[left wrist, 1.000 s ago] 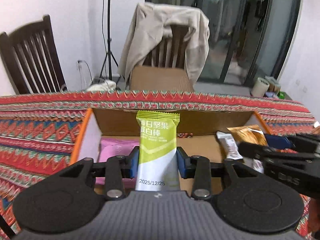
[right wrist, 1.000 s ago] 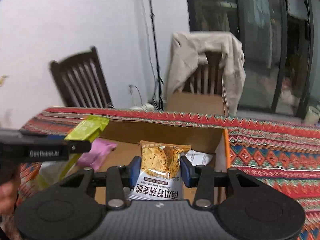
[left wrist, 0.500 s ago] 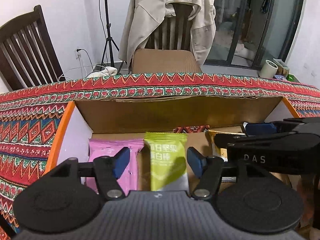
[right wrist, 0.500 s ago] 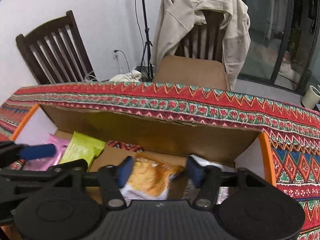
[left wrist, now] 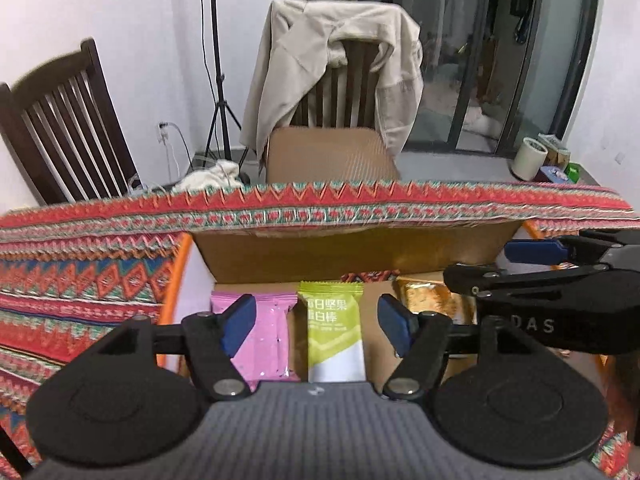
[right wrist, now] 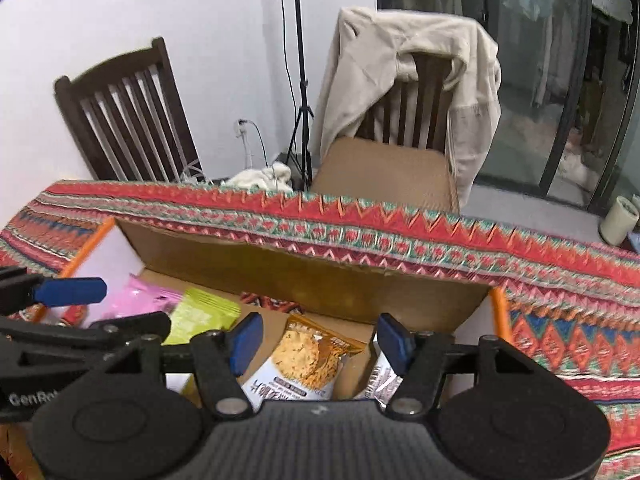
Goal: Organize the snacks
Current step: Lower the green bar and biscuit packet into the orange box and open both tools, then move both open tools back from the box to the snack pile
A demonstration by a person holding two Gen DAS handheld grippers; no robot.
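An open cardboard box (left wrist: 304, 256) (right wrist: 320, 280) with orange edges sits on the patterned tablecloth. On its floor lie a pink packet (left wrist: 272, 332) (right wrist: 140, 296), a green nut bar (left wrist: 334, 332) (right wrist: 204, 314), an orange cracker packet (right wrist: 308, 360) (left wrist: 432, 304) and a silvery packet (right wrist: 378, 380). My left gripper (left wrist: 318, 328) hangs over the green bar, its jaws still opening, pads clear of it. Over the cracker packet my right gripper (right wrist: 322, 344) is also opening, touching nothing. Each gripper shows in the other's view.
The red zigzag tablecloth (left wrist: 80, 272) (right wrist: 560, 280) covers the table around the box. Behind the far edge stand a dark wooden chair (left wrist: 60, 120), a chair with a beige jacket (left wrist: 340, 60), a tripod (left wrist: 216, 80) and a glass door. A white cup (left wrist: 530, 158) stands on the floor.
Both grippers let go: the left released the green bar, the right the orange cracker packet, and both packets now lie on the box floor. Both pairs of jaws widened.
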